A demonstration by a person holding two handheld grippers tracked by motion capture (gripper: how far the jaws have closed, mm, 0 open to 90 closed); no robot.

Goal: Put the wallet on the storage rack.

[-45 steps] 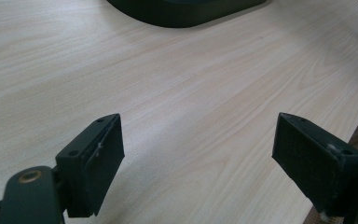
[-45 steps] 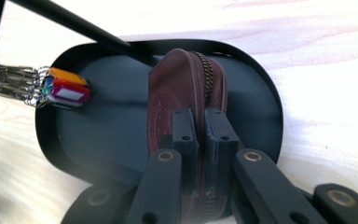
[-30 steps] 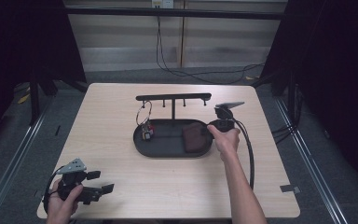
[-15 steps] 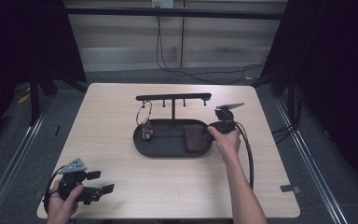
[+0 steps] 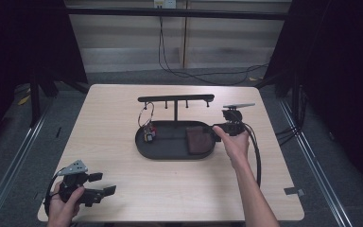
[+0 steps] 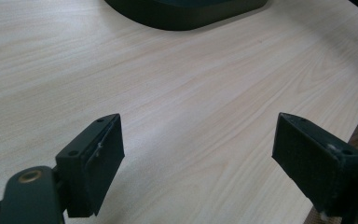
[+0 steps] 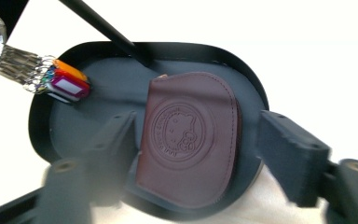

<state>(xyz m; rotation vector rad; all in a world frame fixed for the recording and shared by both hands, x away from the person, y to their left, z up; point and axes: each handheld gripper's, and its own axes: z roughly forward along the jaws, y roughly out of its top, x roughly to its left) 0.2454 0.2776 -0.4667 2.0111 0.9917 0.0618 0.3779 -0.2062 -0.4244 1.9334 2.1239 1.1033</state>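
A dark red leather pouch (image 5: 198, 140) (image 7: 191, 140) with an embossed round emblem lies flat in the right half of a black oval tray (image 5: 170, 156) (image 7: 37, 135). My right gripper (image 5: 216, 133) (image 7: 203, 135) hovers at the tray's right end, pointing at the pouch. Its jaws have just been opening and now stand wide on either side of the pouch without pressing it. A key ring with coloured tags (image 5: 148, 135) (image 7: 67, 84) hangs into the tray's left half. My left gripper (image 5: 103, 184) (image 6: 198, 149) rests open over bare wood at the table's near left corner.
A black hanger bar (image 5: 176, 98) on a post (image 7: 107, 28) rises from the tray's back edge. The tray's near rim (image 6: 186, 11) lies well ahead of the left jaws. A cable (image 5: 256, 156) trails beside the right forearm. Light wooden table (image 5: 108, 109) all around.
The right gripper's jaws have spread apart and let go of the pouch, which stays in the tray. The right hand has backed off slightly. The left gripper has not moved.
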